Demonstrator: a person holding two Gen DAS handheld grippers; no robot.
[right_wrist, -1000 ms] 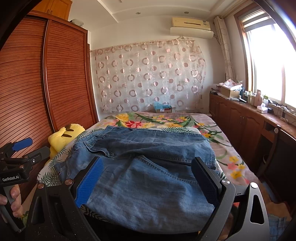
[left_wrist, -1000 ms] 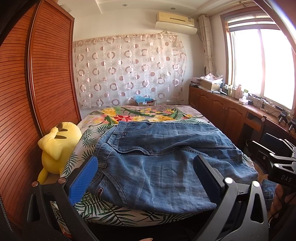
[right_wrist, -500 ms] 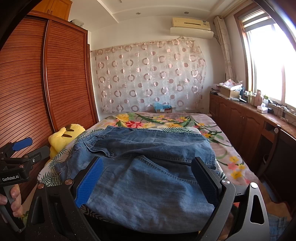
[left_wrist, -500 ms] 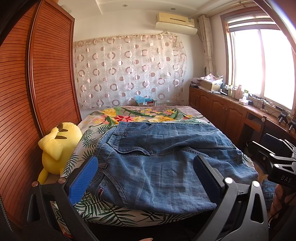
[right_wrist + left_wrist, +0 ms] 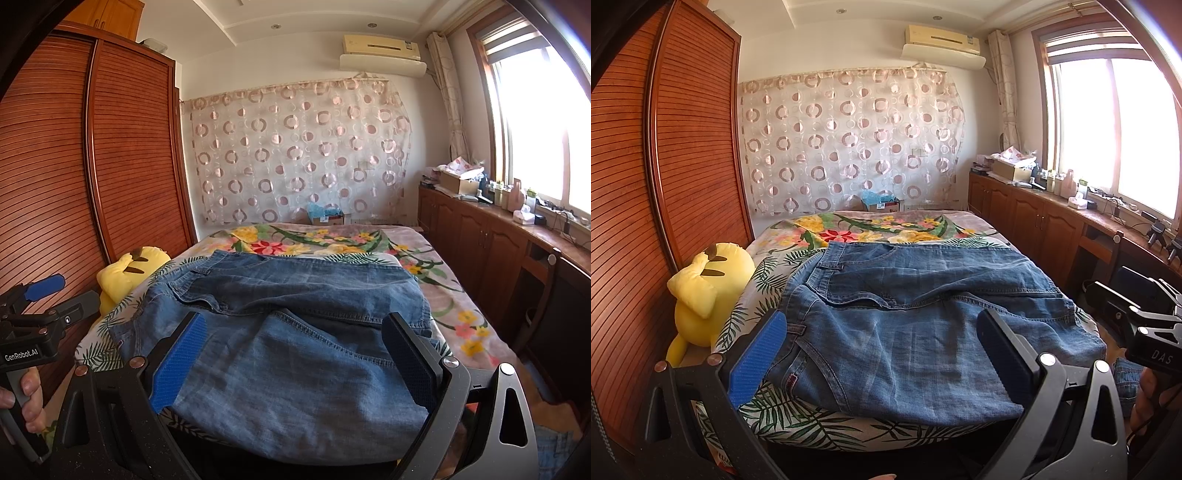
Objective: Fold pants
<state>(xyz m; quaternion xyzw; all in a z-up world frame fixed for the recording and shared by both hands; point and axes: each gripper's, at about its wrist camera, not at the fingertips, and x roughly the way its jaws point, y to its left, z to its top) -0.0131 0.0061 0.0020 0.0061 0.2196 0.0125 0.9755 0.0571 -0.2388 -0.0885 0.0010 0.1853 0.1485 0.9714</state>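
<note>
The left gripper (image 5: 882,354) has its fingers (image 5: 757,360) spread wide and holds nothing. Beyond and between them the blue jeans (image 5: 916,317) lie on the bed (image 5: 798,424), a yellow plush toy (image 5: 701,291) further left. The right gripper (image 5: 295,358) is also spread and empty over the jeans, whose near edge its frame hides; one leg end hangs past the bed, cut off.

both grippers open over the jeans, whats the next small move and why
Probably lower the right gripper onto the jeans' near edge and close: both grippers are open and empty, the left gripper too, and the jeans lie spread across the bed, a leg hanging off its right side.
</note>
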